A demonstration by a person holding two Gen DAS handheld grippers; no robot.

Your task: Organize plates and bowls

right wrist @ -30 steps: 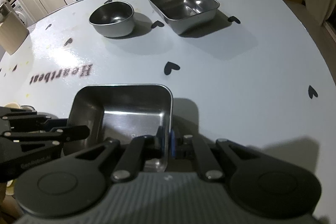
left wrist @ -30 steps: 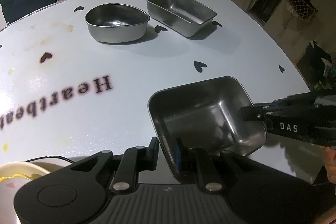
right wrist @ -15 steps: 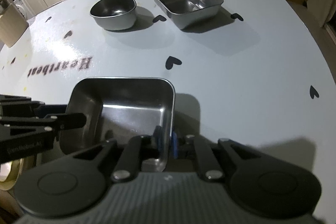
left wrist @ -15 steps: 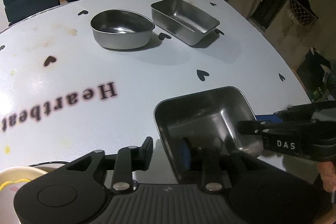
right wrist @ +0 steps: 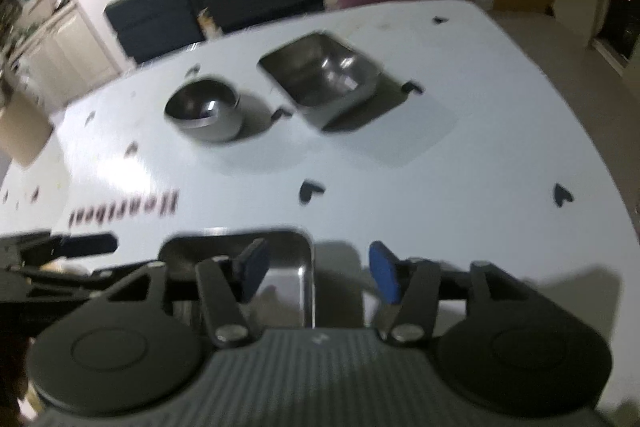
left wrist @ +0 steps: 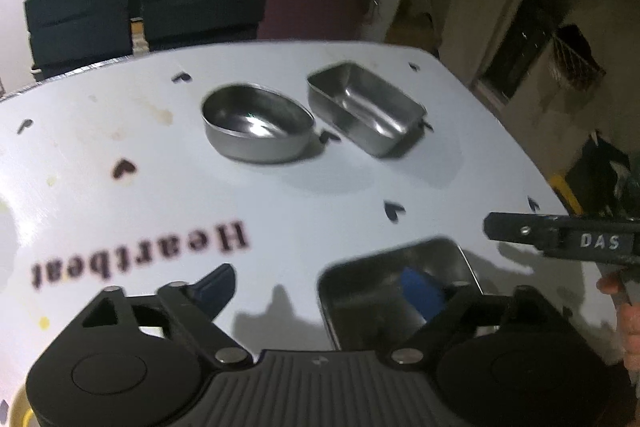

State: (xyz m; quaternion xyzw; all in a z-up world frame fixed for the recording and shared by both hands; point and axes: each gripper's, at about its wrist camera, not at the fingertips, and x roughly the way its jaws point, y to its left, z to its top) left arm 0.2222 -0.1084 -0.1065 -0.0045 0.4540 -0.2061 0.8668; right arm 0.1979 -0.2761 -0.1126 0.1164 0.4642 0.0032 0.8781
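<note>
Three steel vessels stand on the surface [left wrist: 460, 179]: two rectangular trays, the far tray [left wrist: 366, 115] and the near tray [left wrist: 394, 291]; one round bowl [left wrist: 258, 129]; two grippers, the left gripper [left wrist: 320, 287] and the right gripper [right wrist: 316, 267]; three chairs behind.

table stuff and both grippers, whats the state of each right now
near square tray: upright, empty, on the table, released
round bowl: upright, empty
far square tray: upright, empty, beside the bowl
left gripper: open, fingers just spread, straddling the near tray's rim
right gripper: open, fingers just spread, either side of the tray's edge
</note>
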